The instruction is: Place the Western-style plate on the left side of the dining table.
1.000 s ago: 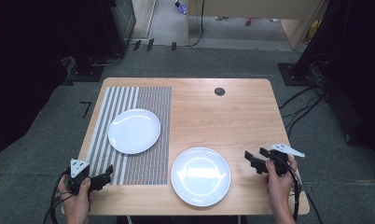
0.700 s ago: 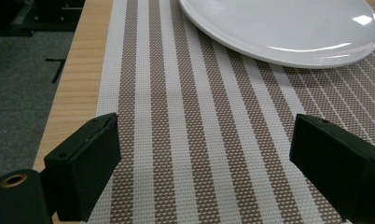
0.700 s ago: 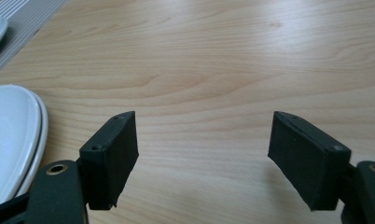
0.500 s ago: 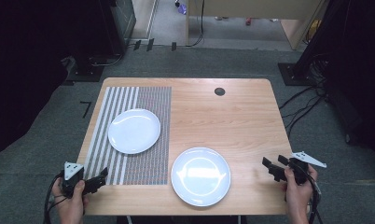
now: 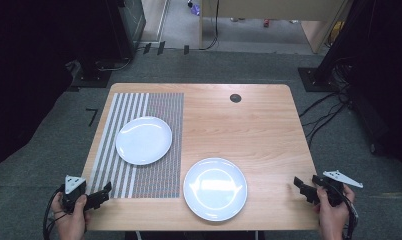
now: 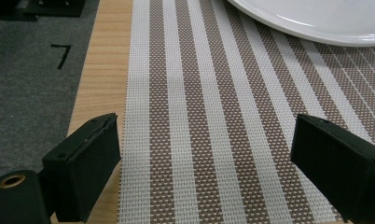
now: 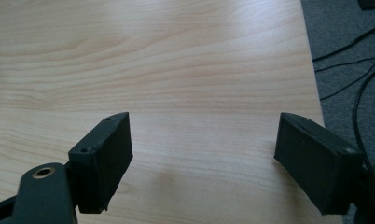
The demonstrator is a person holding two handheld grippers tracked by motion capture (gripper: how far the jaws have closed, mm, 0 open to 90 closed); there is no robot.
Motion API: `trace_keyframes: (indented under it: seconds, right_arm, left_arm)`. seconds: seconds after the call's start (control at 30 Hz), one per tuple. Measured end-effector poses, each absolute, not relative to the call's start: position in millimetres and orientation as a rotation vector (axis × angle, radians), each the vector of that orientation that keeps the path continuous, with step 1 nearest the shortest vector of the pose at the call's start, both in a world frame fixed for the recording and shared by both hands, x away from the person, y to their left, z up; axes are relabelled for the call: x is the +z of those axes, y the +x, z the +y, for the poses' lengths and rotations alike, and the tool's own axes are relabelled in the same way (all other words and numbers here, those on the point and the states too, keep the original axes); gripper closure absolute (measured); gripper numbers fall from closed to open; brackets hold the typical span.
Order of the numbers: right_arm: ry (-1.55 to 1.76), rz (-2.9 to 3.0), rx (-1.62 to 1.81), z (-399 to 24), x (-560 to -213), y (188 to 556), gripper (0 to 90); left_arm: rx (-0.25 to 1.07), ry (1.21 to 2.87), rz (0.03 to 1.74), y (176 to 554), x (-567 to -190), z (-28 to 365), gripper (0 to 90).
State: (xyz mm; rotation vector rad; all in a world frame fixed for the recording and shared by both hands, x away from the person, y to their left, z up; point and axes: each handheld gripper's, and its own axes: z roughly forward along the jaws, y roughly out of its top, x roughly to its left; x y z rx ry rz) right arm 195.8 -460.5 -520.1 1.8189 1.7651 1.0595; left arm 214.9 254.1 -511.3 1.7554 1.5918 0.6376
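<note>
At the desk's (image 5: 259,125) near edge both your left tongs (image 5: 105,192) and right tongs (image 5: 301,187), whose jaws have just been opening, stand released and empty, the nearer plate (image 5: 215,188) lying between them, so a careless sweep inward could knock it off

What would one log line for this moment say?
left gripper: open, over placemat corner | right gripper: open, empty, jaws just opening, at table edge | plates: untouched
</note>
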Motion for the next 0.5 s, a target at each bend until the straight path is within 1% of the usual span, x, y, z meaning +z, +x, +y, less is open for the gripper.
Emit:
trace_keyframes:
  seconds: [0.23, 0.33, 0.5]
  right_arm:
    - [1.786, 1.784, 1.009, -455.2, -522.0, 195.9, 17.7]
    - [1.743, 1.801, 0.942, -448.1, -523.3, 196.1, 15.8]
    - [1.717, 1.805, 0.902, -443.6, -524.6, 196.2, 15.4]
  left_arm:
    - [0.621, 1.775, 1.589, 215.6, -515.3, 252.2, 8.1]
    - [0.617, 1.784, 1.586, 215.8, -516.4, 252.0, 7.8]
    - [0.633, 1.805, 1.580, 215.9, -517.1, 250.7, 7.6]
